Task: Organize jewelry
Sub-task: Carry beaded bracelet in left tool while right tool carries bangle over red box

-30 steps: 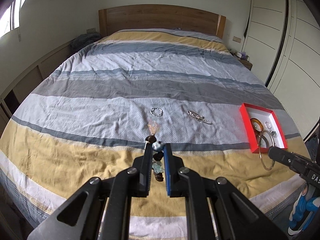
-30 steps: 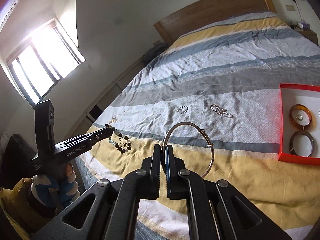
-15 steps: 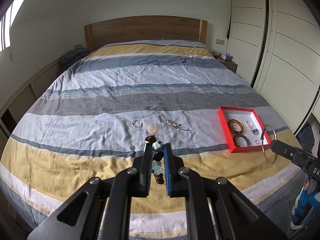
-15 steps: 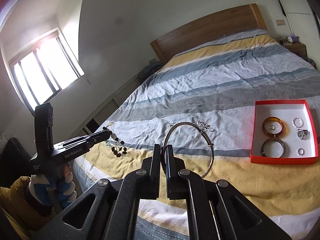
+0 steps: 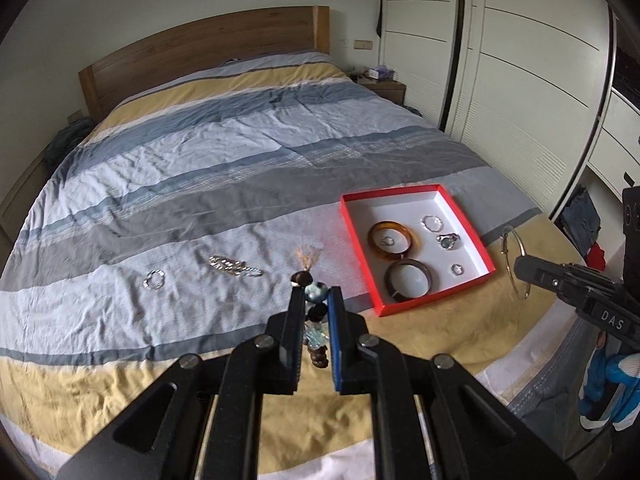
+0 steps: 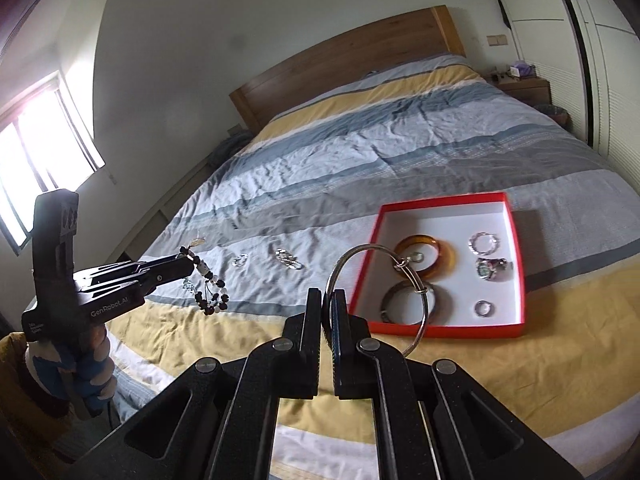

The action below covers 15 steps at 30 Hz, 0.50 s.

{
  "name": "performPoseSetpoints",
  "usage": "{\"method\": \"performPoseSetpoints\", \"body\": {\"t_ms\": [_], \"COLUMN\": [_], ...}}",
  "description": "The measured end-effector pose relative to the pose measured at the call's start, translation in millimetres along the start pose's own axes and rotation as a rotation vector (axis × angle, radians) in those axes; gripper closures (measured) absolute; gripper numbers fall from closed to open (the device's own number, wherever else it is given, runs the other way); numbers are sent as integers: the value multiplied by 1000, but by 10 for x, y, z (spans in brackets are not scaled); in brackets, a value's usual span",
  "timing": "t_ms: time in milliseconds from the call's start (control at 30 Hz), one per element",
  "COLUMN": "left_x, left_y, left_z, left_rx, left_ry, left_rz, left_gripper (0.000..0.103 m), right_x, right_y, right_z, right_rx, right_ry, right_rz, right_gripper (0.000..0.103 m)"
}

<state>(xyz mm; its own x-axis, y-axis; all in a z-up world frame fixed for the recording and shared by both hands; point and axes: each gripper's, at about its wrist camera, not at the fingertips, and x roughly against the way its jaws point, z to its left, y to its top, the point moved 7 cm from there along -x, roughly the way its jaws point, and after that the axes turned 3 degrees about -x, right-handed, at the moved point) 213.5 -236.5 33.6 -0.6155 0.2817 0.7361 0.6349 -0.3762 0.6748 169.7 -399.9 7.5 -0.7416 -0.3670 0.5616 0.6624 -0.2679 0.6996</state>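
My left gripper (image 5: 316, 294) is shut on a beaded bracelet (image 5: 316, 344) of dark and pale blue beads, held above the yellow stripe of the bed. From the right wrist view the bracelet (image 6: 210, 294) dangles from the left gripper (image 6: 188, 266). My right gripper (image 6: 327, 296) is shut on a thin silver wire bangle (image 6: 422, 292), just in front of the red box (image 6: 366, 268). The box (image 5: 356, 248) holds an amber bangle (image 5: 394, 240), a dark bangle (image 5: 408, 280) and several rings. A small silver bracelet (image 5: 154, 280) and a silver chain (image 5: 236, 267) lie on the bedspread.
The striped bedspread (image 5: 200, 184) runs back to a wooden headboard (image 5: 200, 52). White wardrobe doors (image 5: 520, 80) stand along the right, with a nightstand (image 5: 384, 88) beside the bed. A bright window (image 6: 36, 152) is on the left wall. Gloved hands hold both grippers.
Both grippers have swung to the right along the foot of the bed with their jewelry. The red box now sits closer and more central in both views.
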Motion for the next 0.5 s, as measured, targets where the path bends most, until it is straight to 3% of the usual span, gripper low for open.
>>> {"method": "performPoseSetpoints", "body": {"t_ms": [300,500], "left_x": [-1001,-1595], "left_y": [512,613], "left_z": [-741,-1058], "left_rx": [-62,-81], "left_ry": [-128,-178], "left_rz": [43,78], "left_gripper": [93,93], "right_x": [-530,-949], "right_y": [455,691], "right_z": [-851,-1226], "right_rx": [7,26], "right_ry": [-108,-147], "right_rz": [22,43], "right_gripper": [98,98]}}
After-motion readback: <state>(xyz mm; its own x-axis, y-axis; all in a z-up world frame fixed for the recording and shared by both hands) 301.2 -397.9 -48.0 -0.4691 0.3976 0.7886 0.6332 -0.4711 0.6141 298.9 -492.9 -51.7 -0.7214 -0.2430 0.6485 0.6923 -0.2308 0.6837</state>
